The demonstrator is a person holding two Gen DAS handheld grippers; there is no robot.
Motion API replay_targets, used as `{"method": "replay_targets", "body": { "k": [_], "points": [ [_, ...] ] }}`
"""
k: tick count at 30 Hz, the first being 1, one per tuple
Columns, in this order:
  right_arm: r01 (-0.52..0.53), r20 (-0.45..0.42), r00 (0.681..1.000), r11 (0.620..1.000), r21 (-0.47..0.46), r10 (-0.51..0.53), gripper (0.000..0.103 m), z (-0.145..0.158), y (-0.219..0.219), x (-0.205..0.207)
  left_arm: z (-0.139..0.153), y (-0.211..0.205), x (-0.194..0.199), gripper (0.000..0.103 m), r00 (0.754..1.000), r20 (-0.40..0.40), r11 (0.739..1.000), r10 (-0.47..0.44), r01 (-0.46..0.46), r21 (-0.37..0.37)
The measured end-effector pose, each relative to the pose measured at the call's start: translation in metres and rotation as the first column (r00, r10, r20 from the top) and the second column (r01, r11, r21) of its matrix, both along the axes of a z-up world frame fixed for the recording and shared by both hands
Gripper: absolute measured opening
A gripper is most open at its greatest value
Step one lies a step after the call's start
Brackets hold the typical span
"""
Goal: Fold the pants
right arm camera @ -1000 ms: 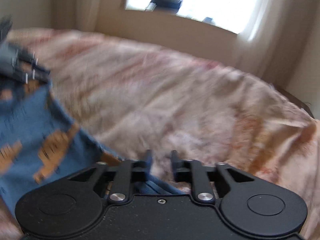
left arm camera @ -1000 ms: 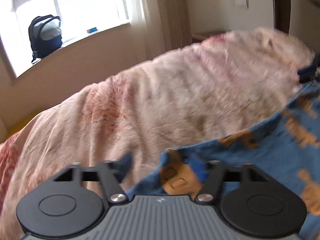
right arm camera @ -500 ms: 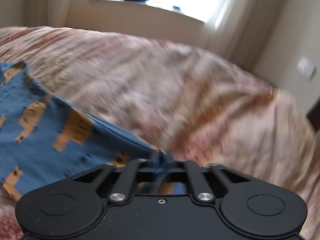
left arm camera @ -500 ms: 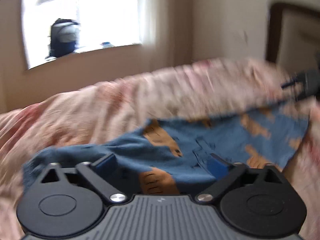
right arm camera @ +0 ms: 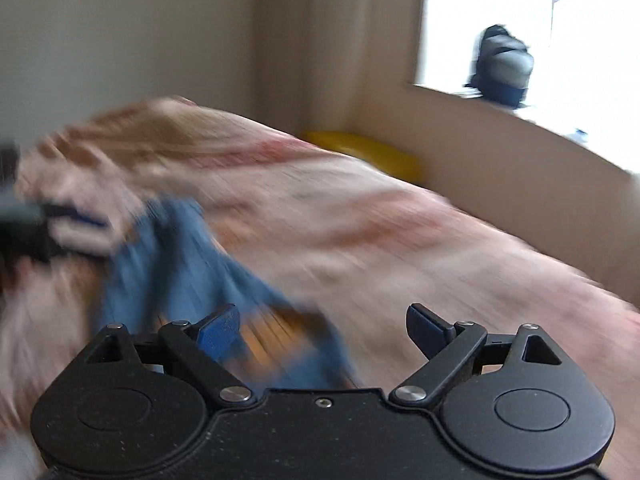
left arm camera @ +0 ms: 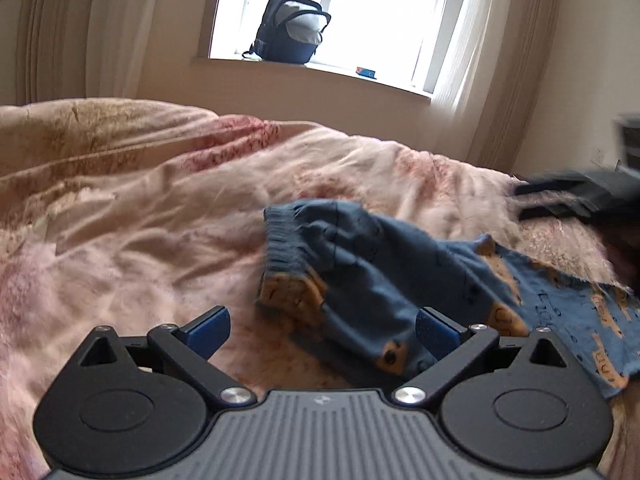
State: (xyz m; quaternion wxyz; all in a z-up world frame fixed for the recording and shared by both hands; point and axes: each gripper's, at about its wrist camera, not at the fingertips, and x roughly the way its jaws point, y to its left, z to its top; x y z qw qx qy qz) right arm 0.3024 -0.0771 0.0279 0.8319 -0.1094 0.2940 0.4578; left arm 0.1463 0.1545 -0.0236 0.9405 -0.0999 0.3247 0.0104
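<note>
1. Blue knit with orange motifs: the pants (left arm camera: 384,280) lie bunched on the bedspread (left arm camera: 140,240), just ahead of the left gripper (left arm camera: 322,330) and toward its right finger. The ribbed cuff is rolled over on top of the heap.
2. Left gripper: jaws spread wide, holding nothing. The cloth lies close by the right finger; contact cannot be confirmed.
3. Right gripper (right arm camera: 326,330): jaws likewise wide and empty. Its view is heavily blurred, with the pants (right arm camera: 180,264) ahead and to its left.
4. Risk: the fold looks uneven, so a further fold may lock in the bunching.
5. Risk: the soft, rumpled bedspread may be pinched together with the pants.
6. Risk: re-gripping amid such blur may catch one layer only, dragging the heap apart.
</note>
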Motion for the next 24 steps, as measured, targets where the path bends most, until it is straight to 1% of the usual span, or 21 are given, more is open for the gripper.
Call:
{"method": "replay_targets", "body": {
  "k": [2, 3, 5, 6, 7, 8, 10, 11, 14, 17, 19, 21, 23, 24],
  "points": [
    [-0.067, -0.077, 0.995, 0.997, 0.050, 0.071, 0.086, -0.004, 0.042, 0.018, -0.004, 0.005, -0.001, 0.101, 1.000, -0.004, 1.000, -0.020, 0.020, -0.019],
    [-0.109, -0.132, 0.984, 0.991, 0.073, 0.118, 0.086, -0.008, 0.064, 0.028, -0.006, 0.006, -0.002, 0.101, 0.999, -0.004, 0.999, -0.033, 0.033, -0.032],
    [-0.200, -0.223, 0.950, 0.974, 0.103, 0.219, 0.086, -0.017, 0.098, 0.042, -0.008, 0.008, -0.004, 0.102, 0.998, -0.003, 0.996, -0.065, 0.065, -0.057],
    [-0.262, -0.272, 0.920, 0.959, 0.112, 0.283, 0.086, -0.024, 0.116, 0.047, -0.009, 0.008, -0.004, 0.102, 0.997, -0.003, 0.995, -0.081, 0.081, -0.066],
    [-0.296, -0.293, 0.902, 0.949, 0.113, 0.316, 0.086, -0.029, 0.126, 0.047, -0.010, 0.008, -0.004, 0.102, 0.995, -0.004, 0.993, -0.095, 0.095, -0.073],
    [-0.315, -0.299, 0.896, 0.944, 0.097, 0.329, 0.083, -0.034, 0.135, 0.047, -0.011, 0.009, -0.003, 0.102, 0.994, -0.008, 0.991, -0.106, 0.105, -0.079],
    [-0.341, -0.266, 0.904, 0.940, 0.023, 0.335, 0.036, -0.042, 0.148, 0.044, -0.013, 0.009, 0.000, 0.102, 0.993, -0.017, 0.989, -0.120, 0.118, -0.091],
    [-0.342, -0.254, 0.908, 0.940, 0.004, 0.332, 0.022, -0.045, 0.149, 0.046, -0.013, 0.009, 0.002, 0.102, 0.992, -0.015, 0.987, -0.126, 0.124, -0.100],
    [-0.328, -0.286, 0.898, 0.942, 0.073, 0.335, 0.020, -0.053, 0.132, 0.056, -0.015, 0.014, 0.008, 0.102, 0.993, -0.009, 0.982, -0.119, 0.116, -0.148],
    [-0.303, -0.314, 0.892, 0.946, 0.114, 0.324, 0.019, -0.066, 0.123, 0.064, -0.019, 0.027, 0.018, 0.102, 0.998, -0.012, 0.966, -0.063, 0.058, -0.250],
    [-0.293, -0.328, 0.888, 0.947, 0.135, 0.322, 0.020, -0.070, 0.119, 0.067, -0.023, 0.039, 0.024, 0.101, 1.000, -0.024, 0.946, -0.005, -0.003, -0.324],
    [-0.286, -0.334, 0.887, 0.948, 0.142, 0.318, 0.021, -0.072, 0.121, 0.068, -0.027, 0.050, 0.028, 0.097, 0.999, -0.034, 0.917, 0.040, -0.050, -0.395],
    [-0.282, -0.337, 0.887, 0.948, 0.147, 0.316, 0.022, -0.071, 0.122, 0.068, -0.031, 0.057, 0.031, 0.093, 0.996, -0.049, 0.891, 0.076, -0.090, -0.444],
    [-0.276, -0.336, 0.889, 0.949, 0.150, 0.312, 0.027, -0.070, 0.120, 0.068, -0.033, 0.059, 0.032, 0.093, 0.994, -0.058, 0.879, 0.090, -0.107, -0.466]
  ]
}}
